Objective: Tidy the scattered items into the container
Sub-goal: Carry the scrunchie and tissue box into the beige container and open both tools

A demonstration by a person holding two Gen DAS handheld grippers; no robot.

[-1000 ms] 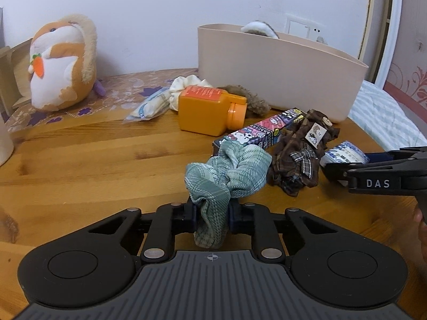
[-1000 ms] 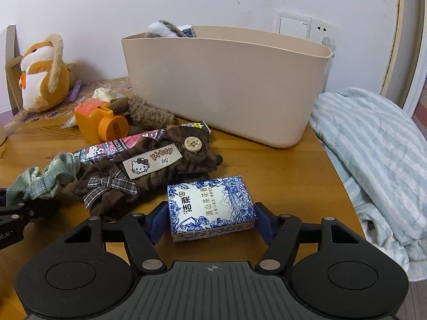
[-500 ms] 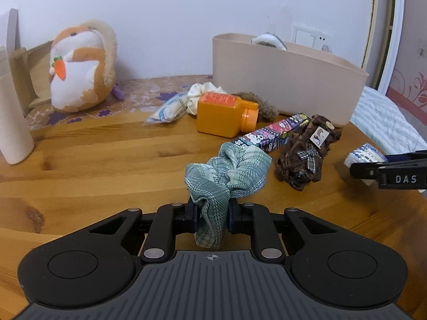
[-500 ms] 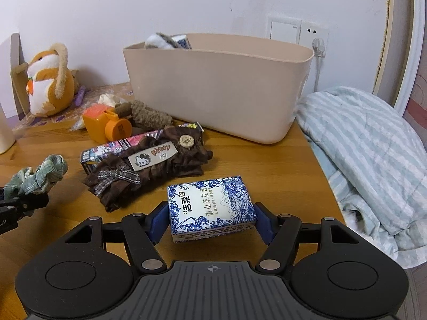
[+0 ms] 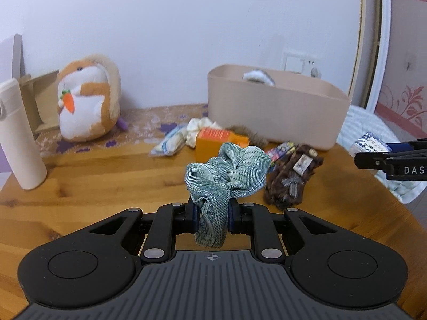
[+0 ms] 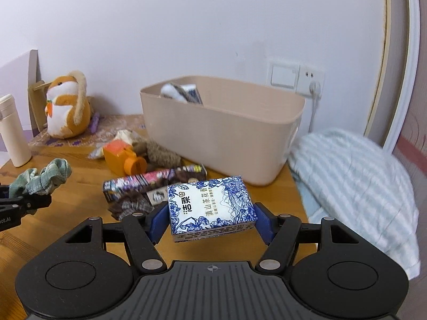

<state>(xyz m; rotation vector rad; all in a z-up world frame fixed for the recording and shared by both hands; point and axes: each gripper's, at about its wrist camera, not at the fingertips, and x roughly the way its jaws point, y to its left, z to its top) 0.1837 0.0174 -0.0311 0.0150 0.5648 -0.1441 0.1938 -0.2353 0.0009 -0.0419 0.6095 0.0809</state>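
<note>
Scrunchie is clamped in left tool; tissue pack is clamped in right tool, both above tabletop.

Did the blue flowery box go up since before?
Yes. The tissue box, clamped in the right gripper, has risen: the beige container now sits lower and farther off, its inside showing.
</note>
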